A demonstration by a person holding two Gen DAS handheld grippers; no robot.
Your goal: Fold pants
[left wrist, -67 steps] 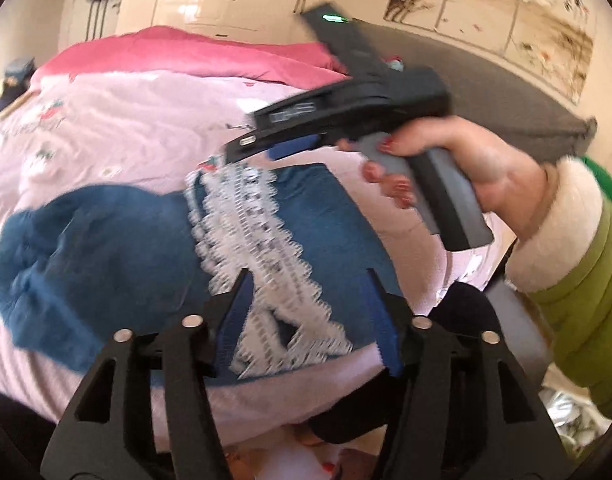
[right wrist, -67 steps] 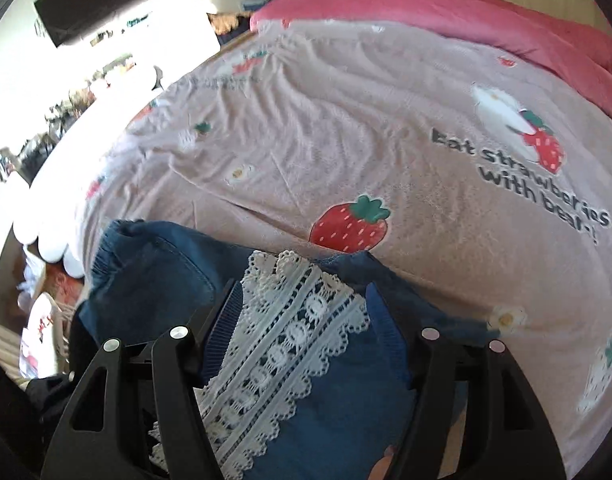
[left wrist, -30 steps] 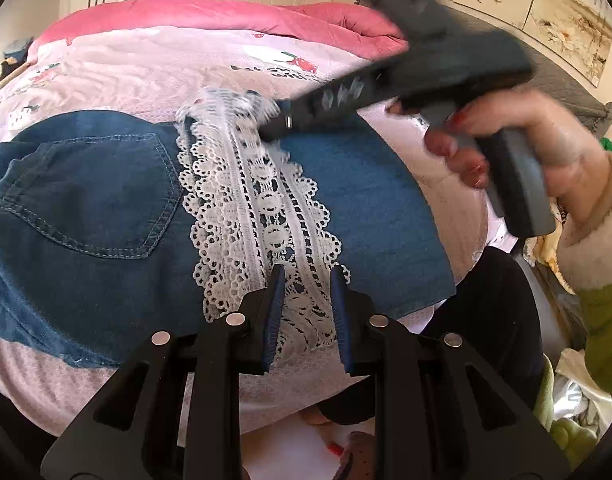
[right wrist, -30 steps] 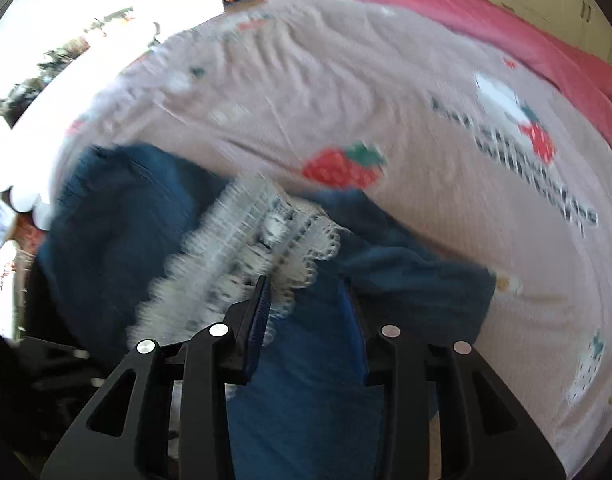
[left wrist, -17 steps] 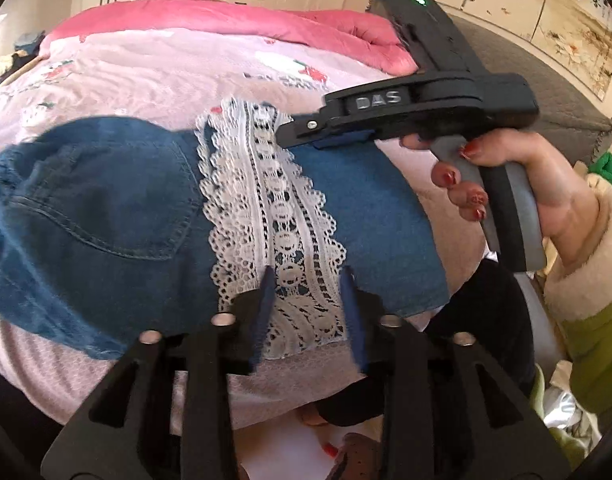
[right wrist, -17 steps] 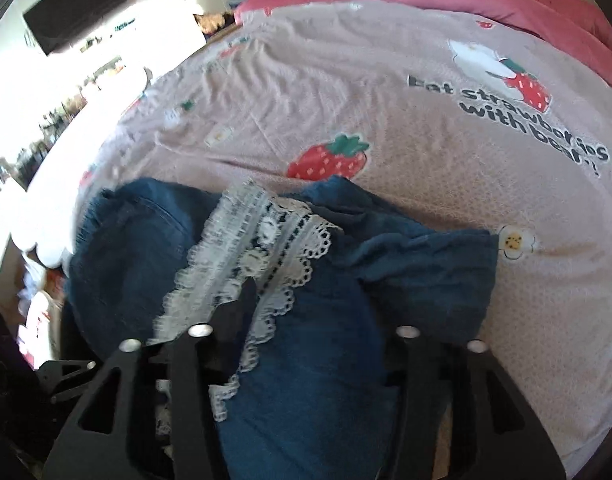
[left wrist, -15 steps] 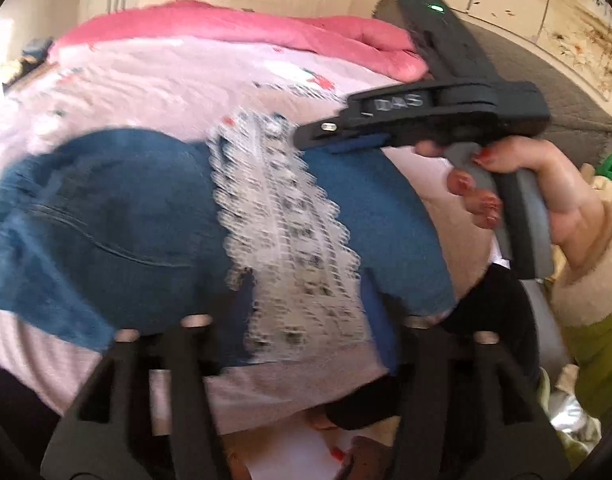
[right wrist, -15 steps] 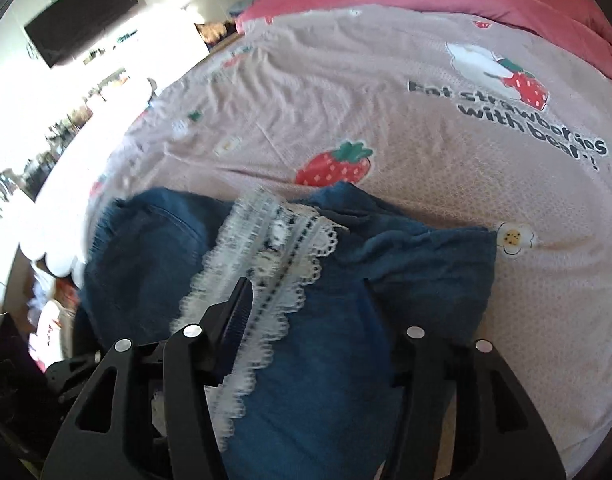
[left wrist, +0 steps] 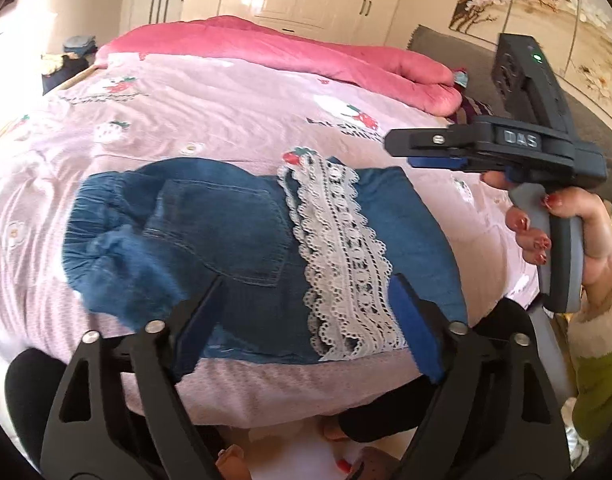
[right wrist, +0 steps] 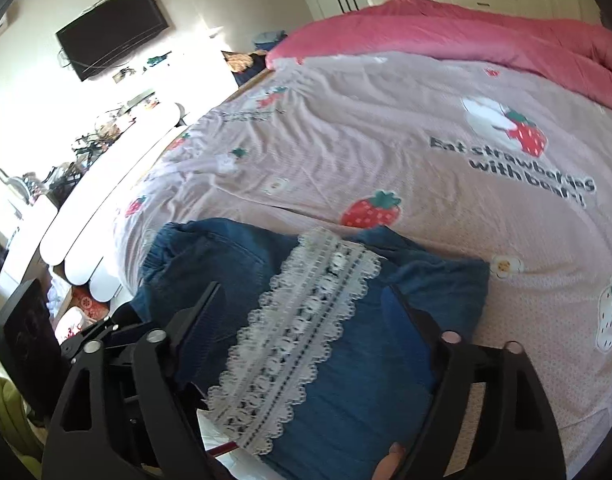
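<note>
1. The bed, under a pink strawberry-print sheet, fills both views; a pink quilt is heaped at its far side.
2. The pants, blue denim with a white lace band, lie folded near the bed's near edge.
3. The left gripper and right gripper have just been opening; both stand wide above the cloth, nothing between them.
4. Risk: so close to the edge, the bundle could slide off or spring open if a finger snags the lace.
</note>
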